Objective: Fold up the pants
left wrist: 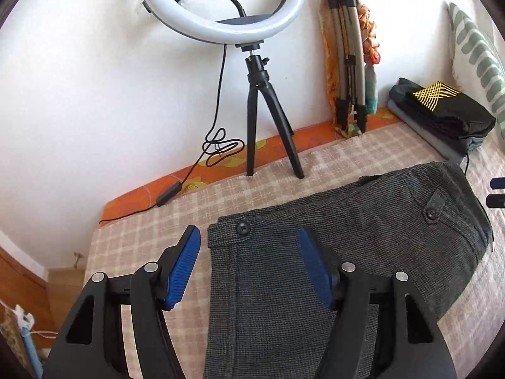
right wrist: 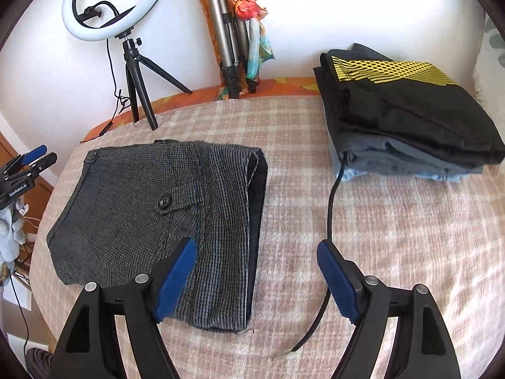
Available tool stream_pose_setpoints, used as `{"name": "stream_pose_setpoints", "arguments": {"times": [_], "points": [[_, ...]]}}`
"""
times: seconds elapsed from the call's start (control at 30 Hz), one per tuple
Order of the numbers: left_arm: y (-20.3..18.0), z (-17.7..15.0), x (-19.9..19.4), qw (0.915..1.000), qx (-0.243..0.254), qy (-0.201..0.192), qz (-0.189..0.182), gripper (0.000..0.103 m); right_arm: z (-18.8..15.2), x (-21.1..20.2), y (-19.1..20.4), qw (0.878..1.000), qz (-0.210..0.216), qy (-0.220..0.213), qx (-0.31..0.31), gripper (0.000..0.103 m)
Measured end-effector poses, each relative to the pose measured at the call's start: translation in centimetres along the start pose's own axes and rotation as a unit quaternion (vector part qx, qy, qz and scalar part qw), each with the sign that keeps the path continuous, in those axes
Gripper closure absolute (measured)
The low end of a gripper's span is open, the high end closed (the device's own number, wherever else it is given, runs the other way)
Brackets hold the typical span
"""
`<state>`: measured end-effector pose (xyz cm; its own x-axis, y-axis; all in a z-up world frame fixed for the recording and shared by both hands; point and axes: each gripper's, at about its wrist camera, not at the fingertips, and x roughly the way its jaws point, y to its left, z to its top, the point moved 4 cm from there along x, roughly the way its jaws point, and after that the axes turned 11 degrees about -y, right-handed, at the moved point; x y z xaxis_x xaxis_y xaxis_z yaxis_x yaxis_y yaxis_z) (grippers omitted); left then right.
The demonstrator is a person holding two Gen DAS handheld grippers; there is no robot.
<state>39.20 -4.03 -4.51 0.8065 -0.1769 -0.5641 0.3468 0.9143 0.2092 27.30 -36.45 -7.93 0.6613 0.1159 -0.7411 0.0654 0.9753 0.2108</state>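
Both grippers hung with their blue-padded fingers spread wide and nothing between them. Seen through its own camera, the left gripper (left wrist: 249,263) hovered over the waistband end of the dark grey checked woven pants (left wrist: 331,252), its right finger above the cloth and its left finger above the beige plaid bedcover (left wrist: 142,246) just beside the waistband edge. From its wrist view, the right gripper (right wrist: 257,279) hovered at the opposite side of the pants (right wrist: 157,221), its left finger over the cloth and its right finger over bare bedcover (right wrist: 394,237), next to a thin black strap (right wrist: 329,208). The pants lay flat, folded into a compact bundle, in the middle of the bed. Well apart from them sat a stack of folded clothes topped by a black garment with a yellow lattice print (right wrist: 404,107). A white ring light on a black tripod (left wrist: 221,9) stood at the wall, with a folded grey tripod (left wrist: 347,63) leaning nearby.
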Motion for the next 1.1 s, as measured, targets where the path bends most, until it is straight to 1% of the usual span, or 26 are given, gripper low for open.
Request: {"name": "stream_pose_setpoints", "arguments": {"times": [0.07, 0.17, 0.27, 0.33, 0.4, 0.43, 0.5, 0.57, 0.6, 0.67, 0.73, 0.8, 0.87, 0.93, 0.97, 1.03, 1.07, 1.1], "points": [[-1.8, -0.6, -1.0, 0.9998, 0.002, 0.001, -0.018, 0.038, -1.7, -0.6, -0.4, 1.000, -0.003, 0.004, 0.023, 0.022], [-4.9, -2.0, -2.1, 0.9989, 0.029, 0.004, -0.038, 0.038, -4.0, -1.3, -0.7, 0.998, 0.004, 0.007, 0.064, 0.022], [-7.7, -3.0, -2.7, 0.9968, 0.041, 0.003, -0.069, 0.038, -6.0, -1.3, -0.4, 0.992, 0.037, 0.013, 0.117, 0.022], [-9.5, -3.5, -2.7, 0.9953, 0.057, 0.001, -0.078, 0.038, -6.9, -0.8, 0.0, 0.987, 0.056, 0.015, 0.153, 0.022], [-11.0, -4.1, -2.2, 0.9937, 0.072, 0.006, -0.086, 0.038, -7.3, -0.2, 0.6, 0.979, 0.079, 0.011, 0.187, 0.022], [-11.5, -4.5, -1.9, 0.9930, 0.078, 0.009, -0.089, 0.038, -7.5, 0.1, 0.8, 0.977, 0.083, 0.010, 0.198, 0.022], [-12.5, -5.4, -1.0, 0.9917, 0.093, 0.016, -0.087, 0.038, -7.5, 0.7, 1.4, 0.976, 0.076, 0.004, 0.204, 0.022], [-13.1, -6.2, -0.1, 0.9911, 0.109, 0.015, -0.074, 0.038, -7.4, 1.6, 1.9, 0.976, 0.070, 0.002, 0.209, 0.020], [-13.1, -6.5, 0.3, 0.9913, 0.109, 0.017, -0.072, 0.038, -7.2, 1.9, 2.0, 0.975, 0.065, -0.004, 0.214, 0.020], [-12.8, -6.8, 0.9, 0.9926, 0.095, 0.020, -0.074, 0.038, -6.8, 2.2, 2.1, 0.974, 0.055, -0.019, 0.220, 0.020], [-12.5, -7.1, 1.4, 0.9935, 0.091, 0.013, -0.067, 0.038, -6.6, 2.5, 2.0, 0.969, 0.044, -0.035, 0.239, 0.020], [-12.9, -7.8, 1.7, 0.9923, 0.106, 0.008, -0.062, 0.038, -6.5, 2.7, 2.3, 0.965, 0.033, -0.053, 0.254, 0.020], [-13.3, -8.5, 1.8, 0.9918, 0.114, -0.003, -0.058, 0.039, -6.3, 2.9, 2.8, 0.965, 0.016, -0.070, 0.254, 0.020], [-13.3, -8.5, 1.6, 0.9913, 0.118, -0.011, -0.057, 0.040, -6.2, 3.4, 3.4, 0.963, 0.018, -0.083, 0.256, 0.030], [-13.2, -8.4, 1.6, 0.9912, 0.117, -0.009, -0.062, 0.040, -6.2, 3.6, 3.6, 0.962, 0.015, -0.085, 0.258, 0.039], [-12.9, -8.1, 1.5, 0.9914, 0.108, 0.000, -0.074, 0.040, -5.9, 3.8, 3.7, 0.960, 0.004, -0.093, 0.263, 0.049], [-12.6, -7.8, 1.4, 0.9916, 0.102, 0.004, -0.079, 0.040, -5.9, 3.6, 3.5, 0.959, 0.000, -0.098, 0.267, 0.060], [-12.3, -7.3, 1.2, 0.9921, 0.093, 0.005, -0.084, 0.040, -5.8, 3.5, 3.4, 0.957, -0.004, -0.102, 0.271, 0.068]]}}
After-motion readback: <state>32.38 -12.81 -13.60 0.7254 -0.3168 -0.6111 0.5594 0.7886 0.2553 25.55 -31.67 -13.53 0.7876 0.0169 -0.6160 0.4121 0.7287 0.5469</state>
